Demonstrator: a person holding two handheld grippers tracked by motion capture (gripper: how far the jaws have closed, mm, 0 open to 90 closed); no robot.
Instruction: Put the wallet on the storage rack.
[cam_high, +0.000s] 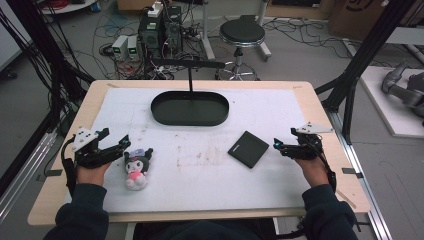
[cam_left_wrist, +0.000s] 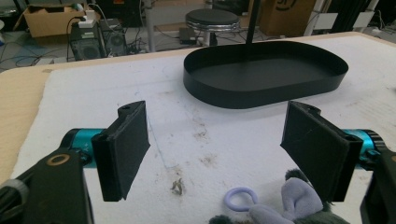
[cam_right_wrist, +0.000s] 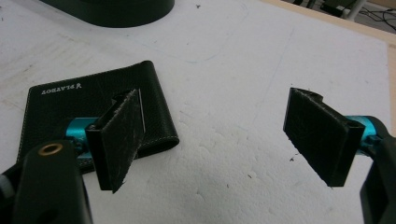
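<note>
While both grippers gape empty, one plush toy (cam_high: 137, 168) lies just beside the left gripper (cam_high: 121, 144), head toward it, long axis toward the person; one wallet (cam_high: 248, 148) near the right gripper (cam_high: 278, 145).

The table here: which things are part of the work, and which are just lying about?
Part of the work:
- plush toy, beside the left gripper, jaws open
- black wallet, near the right gripper, jaws open
- black oval tray, probably where they go

Lying about:
- stool
- computer boxes and cables on the floor
</note>
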